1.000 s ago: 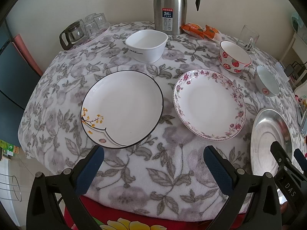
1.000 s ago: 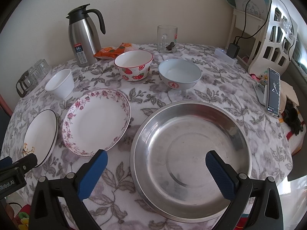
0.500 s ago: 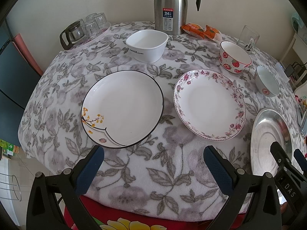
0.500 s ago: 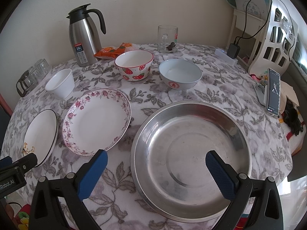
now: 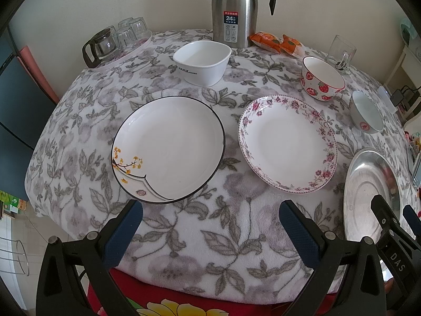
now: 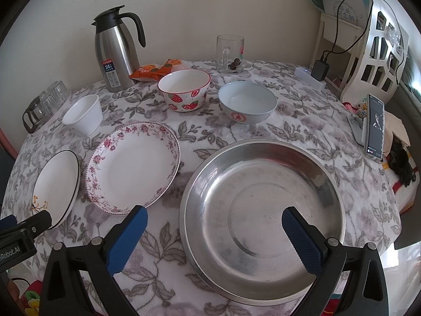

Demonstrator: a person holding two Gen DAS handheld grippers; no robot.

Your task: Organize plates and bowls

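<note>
On the floral tablecloth lie a black-rimmed white plate [image 5: 168, 147] [image 6: 56, 181], a pink-flowered plate [image 5: 286, 142] [image 6: 134, 166] and a large steel pan [image 6: 263, 208] [image 5: 371, 192]. Behind them stand a white square bowl [image 5: 202, 62] [image 6: 83, 114], a strawberry bowl [image 5: 322, 77] [image 6: 184, 89] and a pale blue bowl [image 5: 365, 112] [image 6: 247, 101]. My left gripper [image 5: 210, 226] hangs open and empty near the front edge, below the two plates. My right gripper [image 6: 214, 231] is open and empty over the pan's near left rim.
A steel thermos jug [image 5: 234, 8] [image 6: 115, 52], orange snack packets [image 5: 276, 42], a glass mug [image 6: 230, 54] and a tray of glassware [image 5: 115, 42] line the back. A phone on a stand [image 6: 375, 126], a charger and a white shelf [image 6: 379, 39] stand at the right.
</note>
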